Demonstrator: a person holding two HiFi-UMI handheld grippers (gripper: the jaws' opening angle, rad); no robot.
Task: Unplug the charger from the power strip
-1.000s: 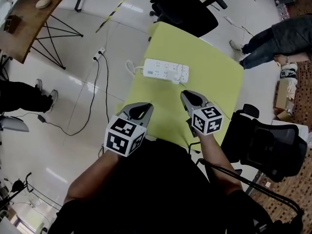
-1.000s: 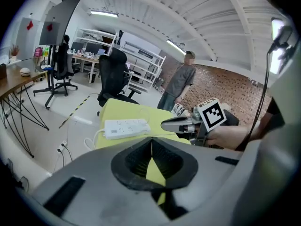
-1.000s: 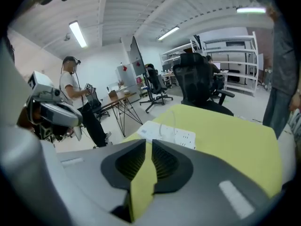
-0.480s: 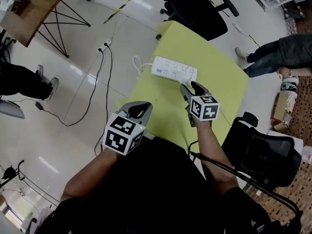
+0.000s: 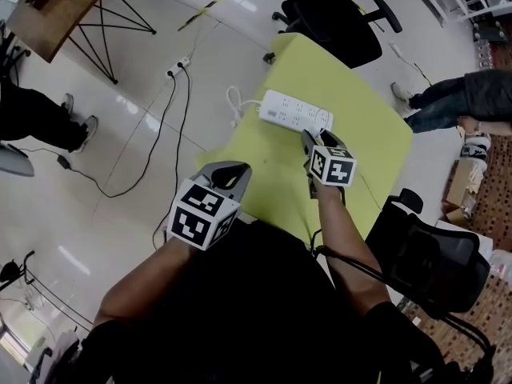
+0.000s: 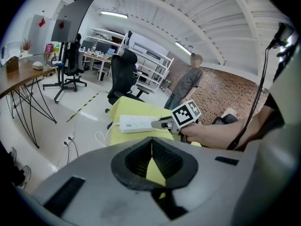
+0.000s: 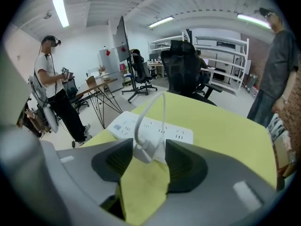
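Observation:
A white power strip (image 5: 296, 112) lies across the far half of the yellow-green table (image 5: 364, 138). A white charger (image 7: 151, 147) is plugged into its near side, and its white cable (image 7: 163, 108) loops upward. My right gripper (image 5: 314, 137) is at the strip's near edge, open, with the charger between its jaws. In the right gripper view (image 7: 148, 157) the pads flank the charger without pressing on it. My left gripper (image 5: 232, 171) hangs over the table's near left edge, away from the strip, its fingertips together and empty. The left gripper view shows the strip (image 6: 136, 123) and the right gripper (image 6: 157, 124) reaching it.
The strip's own cord (image 5: 234, 102) coils off the table's left side. Black office chairs stand beyond the table (image 5: 336, 14) and at the right (image 5: 432, 254). A person (image 5: 472, 94) stands to the right. A wooden desk (image 5: 64, 6) and floor cables (image 5: 180, 70) are at the left.
My right gripper has moved forward and down to the power strip, and its jaws have spread round the charger. The left gripper has shifted only slightly.

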